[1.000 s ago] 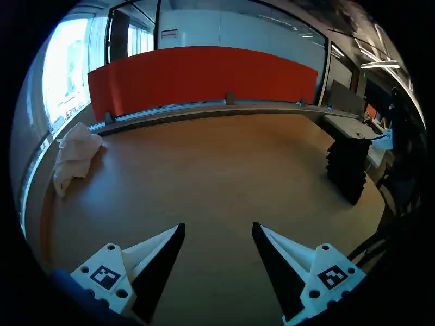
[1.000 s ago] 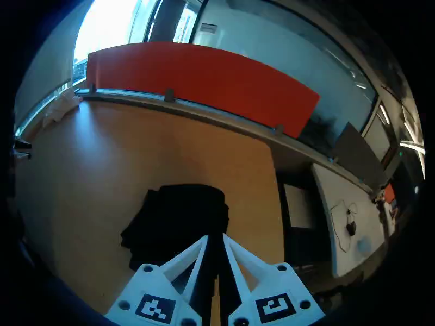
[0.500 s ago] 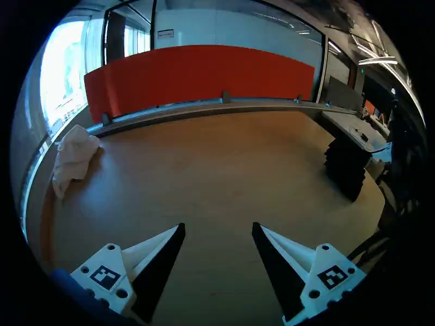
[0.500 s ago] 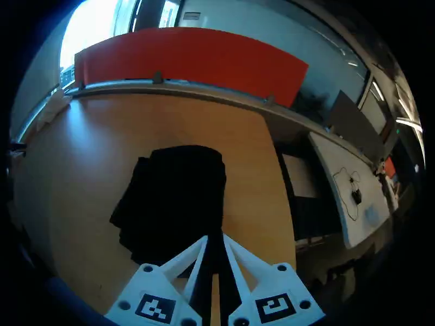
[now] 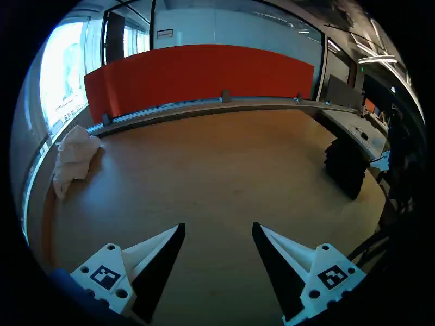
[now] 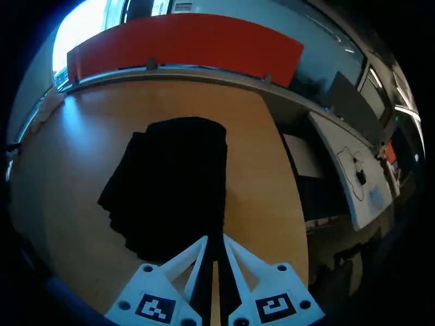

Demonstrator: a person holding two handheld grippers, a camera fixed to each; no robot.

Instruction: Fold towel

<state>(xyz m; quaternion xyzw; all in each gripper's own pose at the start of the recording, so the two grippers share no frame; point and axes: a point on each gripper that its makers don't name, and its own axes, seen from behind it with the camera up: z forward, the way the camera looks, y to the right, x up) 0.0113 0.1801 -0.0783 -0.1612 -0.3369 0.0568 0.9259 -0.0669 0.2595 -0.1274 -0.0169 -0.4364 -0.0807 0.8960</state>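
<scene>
Left gripper view
- Left tongs (image 5: 218, 225): apart, holding nothing, low over the bare wooden surface (image 5: 217, 163).
- Dark towel (image 5: 345, 165): a ragged dark heap at the far right edge of the surface, well apart from these tongs.
- Pale cloth (image 5: 73, 157): crumpled in the far left corner, near the red partition (image 5: 201, 73).

Right gripper view
- Right tongs (image 6: 216, 237): together, with the tips at the near edge of the dark towel. It cannot be told whether cloth is pinched between them.
- Dark towel: it spreads away from the tips over the surface. Its left side is stepped and uneven, its right side nearly straight.
- Handling, as a judgement: the towel is probably soft and limp, light, and not fragile or slippery. It will sag and bunch if it is lifted at one point only.
- Where to take hold: the near corners or the straight right edge look best. One pair of tongs at each corner should keep the edge stretched for a clean fold.
</scene>
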